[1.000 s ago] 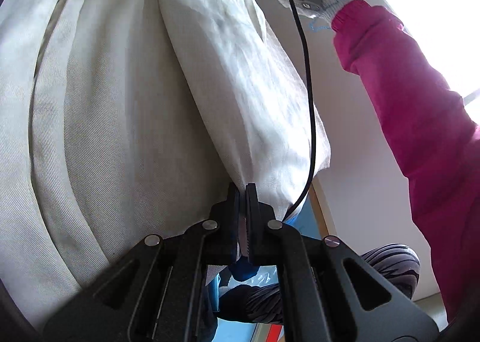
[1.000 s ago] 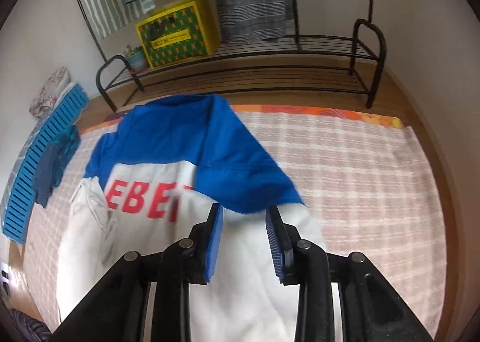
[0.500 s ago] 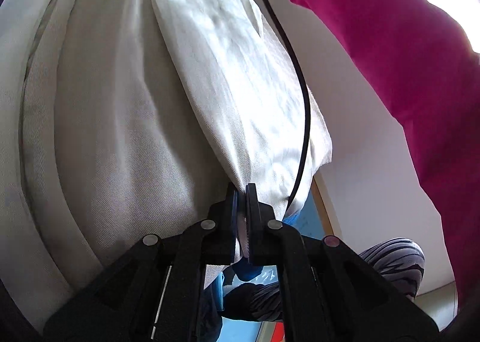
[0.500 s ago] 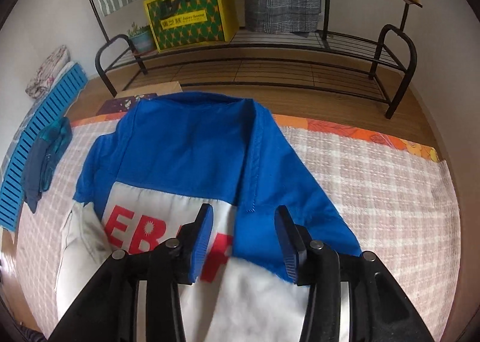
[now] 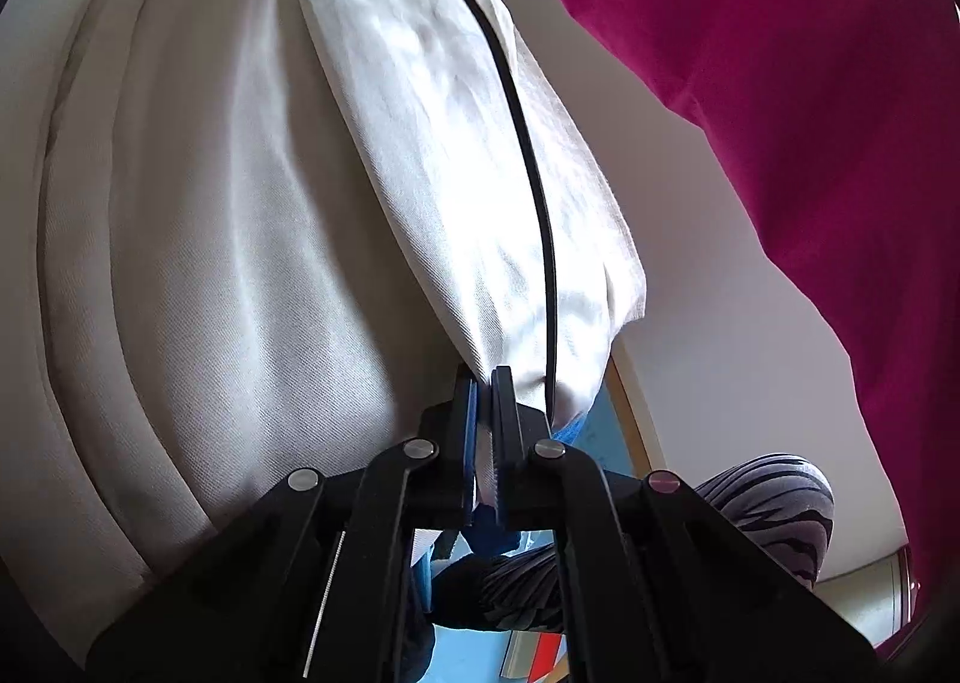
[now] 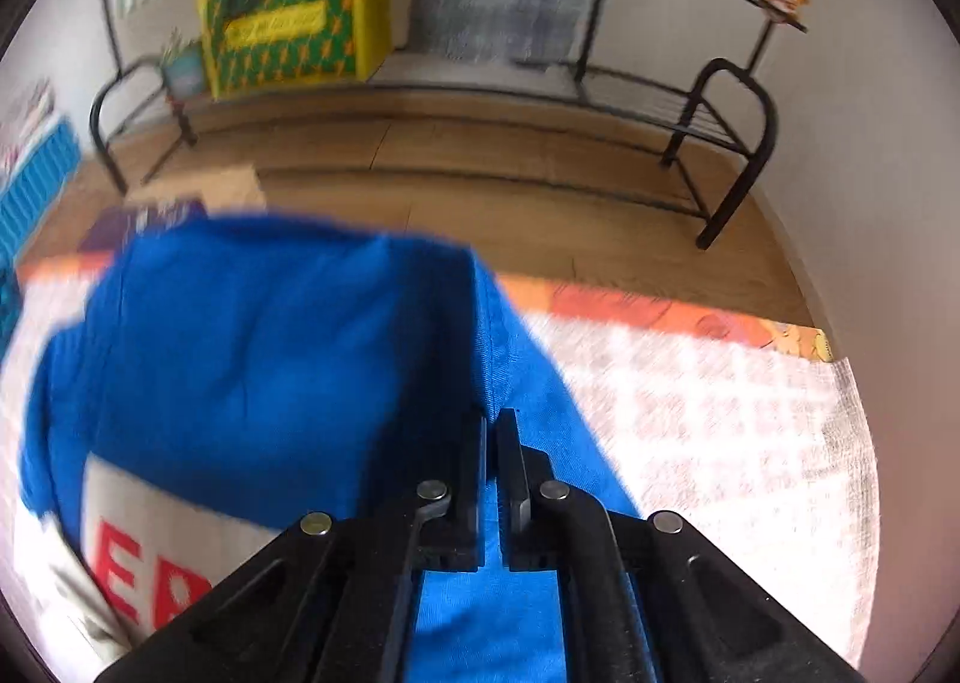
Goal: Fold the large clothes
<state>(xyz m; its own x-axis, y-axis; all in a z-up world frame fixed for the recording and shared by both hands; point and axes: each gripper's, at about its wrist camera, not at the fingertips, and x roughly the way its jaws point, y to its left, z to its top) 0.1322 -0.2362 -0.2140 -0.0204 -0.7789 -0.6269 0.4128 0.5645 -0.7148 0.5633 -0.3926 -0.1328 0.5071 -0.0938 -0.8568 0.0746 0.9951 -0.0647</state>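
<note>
The right wrist view shows the right gripper (image 6: pixel 491 419) low over the blue part of a large garment (image 6: pixel 252 347) that lies on a checked mat (image 6: pixel 720 419) on the floor. Its fingers have just been closing and now stand almost together at a seam of the blue cloth; the picture is blurred, so I cannot tell surely whether cloth is caught between them, but I judge it is pinched.

In the left wrist view the left gripper (image 5: pixel 485 383) has its fingers pressed together on a corner of the white cloth (image 5: pixel 252 215) of the same garment, which hangs up and away from it. A black cable (image 5: pixel 528 155) runs over the cloth, and a pink sleeve (image 5: pixel 780 83) of the person crosses the top right.

I judge that the step in hand is taking a second hold for a fold. The next move calls for lifting both holds together and laying the cloth over evenly.

On the white panel red letters "E" and part of a next letter can be read. The yellow box (image 6: pixel 294 17) on the metal rack (image 6: pixel 708 113) has a label, too blurred to read.
</note>
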